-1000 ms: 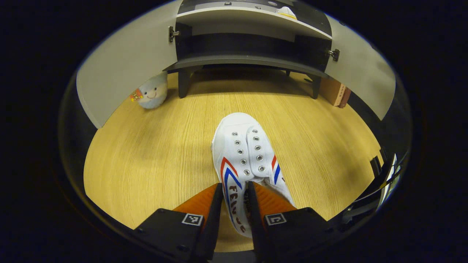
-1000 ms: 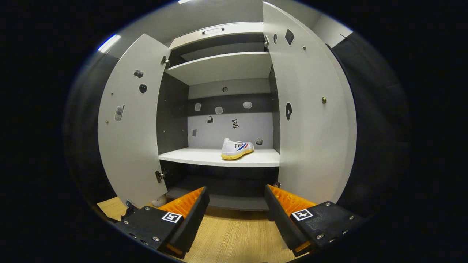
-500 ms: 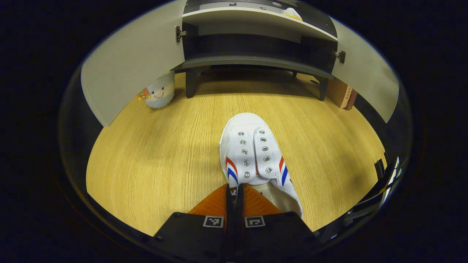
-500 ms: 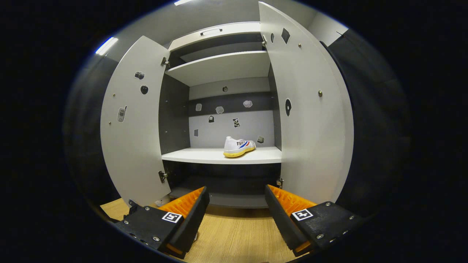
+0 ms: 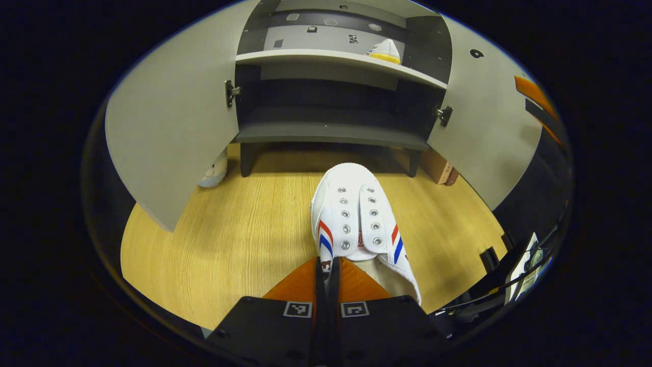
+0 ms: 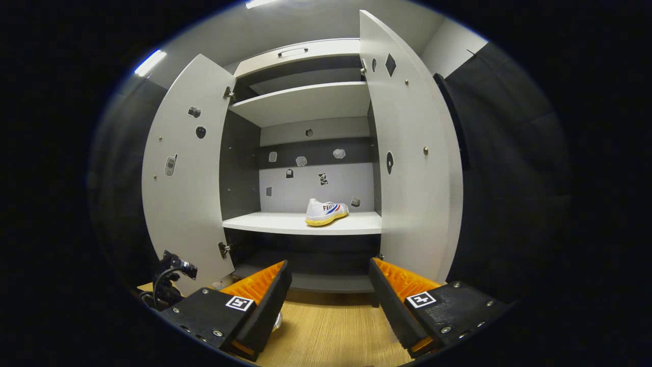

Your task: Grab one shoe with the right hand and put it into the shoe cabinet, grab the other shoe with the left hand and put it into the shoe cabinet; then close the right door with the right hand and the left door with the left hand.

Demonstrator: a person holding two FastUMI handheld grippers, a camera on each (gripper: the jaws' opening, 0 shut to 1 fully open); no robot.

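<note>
My left gripper point(image 5: 326, 266) is shut on the collar edge of a white shoe point(image 5: 351, 214) with red and blue stripes, which hangs toe-forward above the wooden floor point(image 5: 224, 239). Ahead stands the shoe cabinet point(image 5: 331, 92) with both doors swung wide. The other white shoe point(image 5: 384, 51) rests on its middle shelf, toward the right; in the right gripper view that same shoe point(image 6: 326, 211) sits on the shelf point(image 6: 285, 223). My right gripper point(image 6: 330, 275) is open with nothing between its fingers, held back from the cabinet point(image 6: 305, 153) and facing it. The left door point(image 6: 186, 173) and right door point(image 6: 407, 153) stand open.
A plush toy point(image 5: 214, 173) sits on the floor behind the left door point(image 5: 168, 127). A brown box point(image 5: 440, 168) lies by the cabinet's right leg, behind the right door point(image 5: 489, 132). Cables and gear point(image 5: 514, 275) lie at the floor's right edge.
The left gripper's fingers closed on the shoe's collar, then lifted it and tilted up toward the cabinet. The right gripper drew back slightly, staying open.
</note>
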